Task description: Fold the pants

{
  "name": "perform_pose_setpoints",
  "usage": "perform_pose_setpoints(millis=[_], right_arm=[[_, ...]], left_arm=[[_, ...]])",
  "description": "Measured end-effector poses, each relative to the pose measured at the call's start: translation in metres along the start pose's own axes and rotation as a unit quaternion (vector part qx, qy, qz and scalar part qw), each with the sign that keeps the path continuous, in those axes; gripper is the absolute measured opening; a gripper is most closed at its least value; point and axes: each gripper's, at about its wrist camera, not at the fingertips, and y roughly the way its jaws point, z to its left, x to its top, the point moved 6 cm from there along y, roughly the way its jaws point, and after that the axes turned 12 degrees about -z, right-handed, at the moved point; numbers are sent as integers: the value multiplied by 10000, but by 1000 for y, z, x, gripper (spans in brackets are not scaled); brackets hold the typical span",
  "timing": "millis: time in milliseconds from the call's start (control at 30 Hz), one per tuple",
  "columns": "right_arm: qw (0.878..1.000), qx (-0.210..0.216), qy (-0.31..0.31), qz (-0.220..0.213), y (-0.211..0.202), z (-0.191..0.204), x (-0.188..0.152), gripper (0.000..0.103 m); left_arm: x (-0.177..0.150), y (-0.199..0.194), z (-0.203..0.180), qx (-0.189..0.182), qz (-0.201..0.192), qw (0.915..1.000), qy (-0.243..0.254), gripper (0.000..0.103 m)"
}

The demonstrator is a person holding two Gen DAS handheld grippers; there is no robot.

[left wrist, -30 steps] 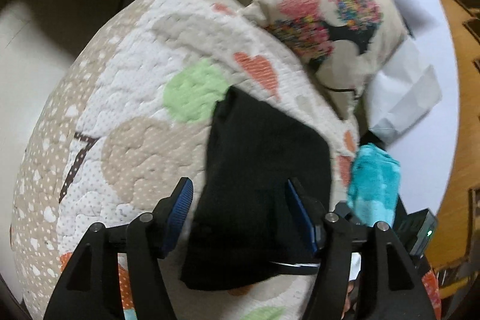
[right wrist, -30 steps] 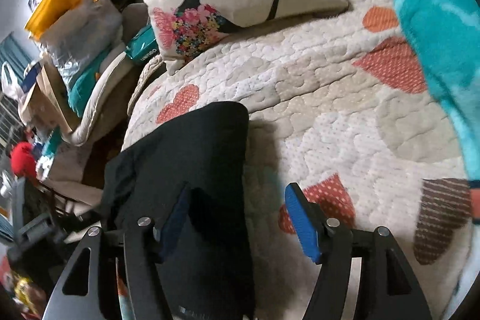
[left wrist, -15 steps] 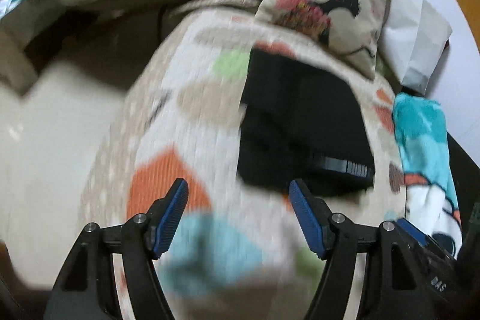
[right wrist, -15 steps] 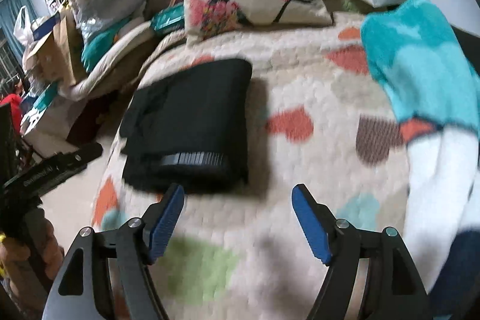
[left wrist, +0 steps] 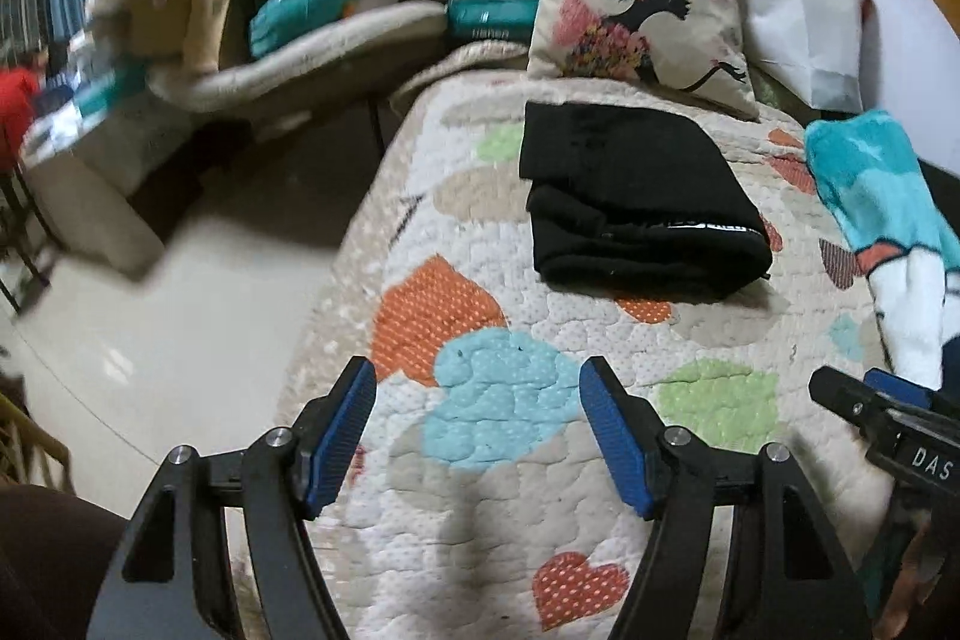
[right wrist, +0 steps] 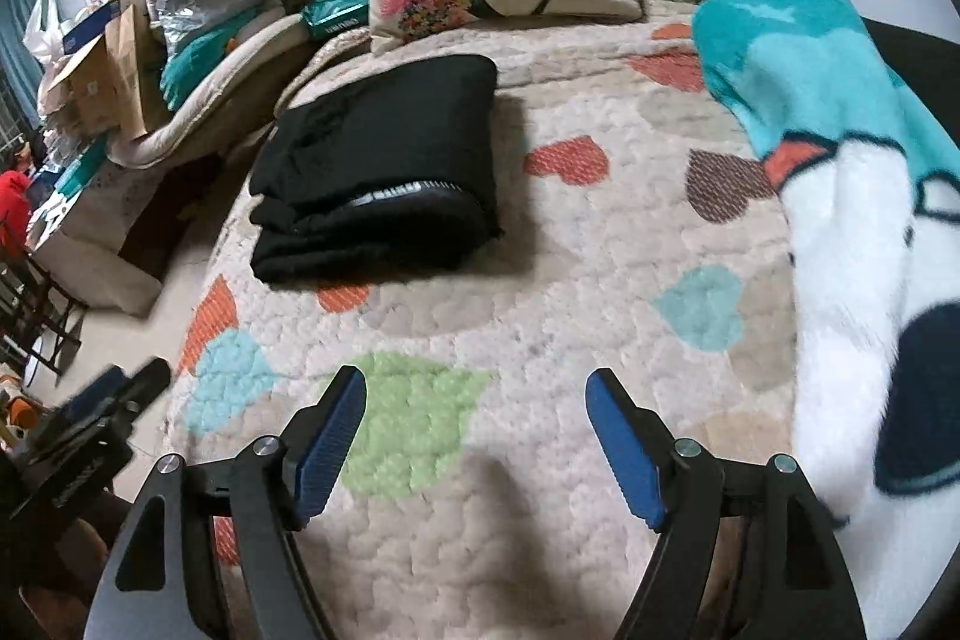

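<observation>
The black pants [left wrist: 636, 196] lie folded into a compact rectangle on the heart-patterned quilt [left wrist: 498, 400], near its far end; they also show in the right wrist view [right wrist: 384, 184]. My left gripper [left wrist: 477, 427] is open and empty, held above the quilt well short of the pants. My right gripper [right wrist: 474, 436] is open and empty too, also back from the pants. The right gripper's tip shows at the right edge of the left wrist view [left wrist: 882, 412].
A printed cushion [left wrist: 642, 10] and a white bag [left wrist: 804, 22] stand behind the pants. A teal and white blanket [right wrist: 852, 172] lies along the quilt's right side. Left of the bed are the floor [left wrist: 150, 328] and piled boxes and bags [right wrist: 150, 16].
Both grippers have pulled back from the folded pants toward the near end of the bed and risen. The pants stay folded on the quilt.
</observation>
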Motion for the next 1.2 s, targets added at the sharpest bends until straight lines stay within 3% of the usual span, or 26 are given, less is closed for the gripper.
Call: perform_pose_setpoints(millis=[167, 267, 700, 967, 1200], right_arm=[[9997, -19, -226, 102, -6, 10, -17, 81], [9988, 2, -471, 142, -7, 21, -26, 82], [9980, -197, -564, 219, 0, 21, -32, 84], [9978, -191, -595, 210, 1, 23, -33, 84], [9978, -190, -601, 198, 1, 24, -33, 85]], left_arm=[[5, -15, -7, -56, -254, 9994, 211, 71], [5, -18, -9, -192, -333, 9990, 212, 82], [9, -19, -13, -429, -452, 9978, 218, 85], [9, -18, -10, -355, -355, 9987, 133, 85], [0, -9, -8, -226, 75, 9996, 170, 86]])
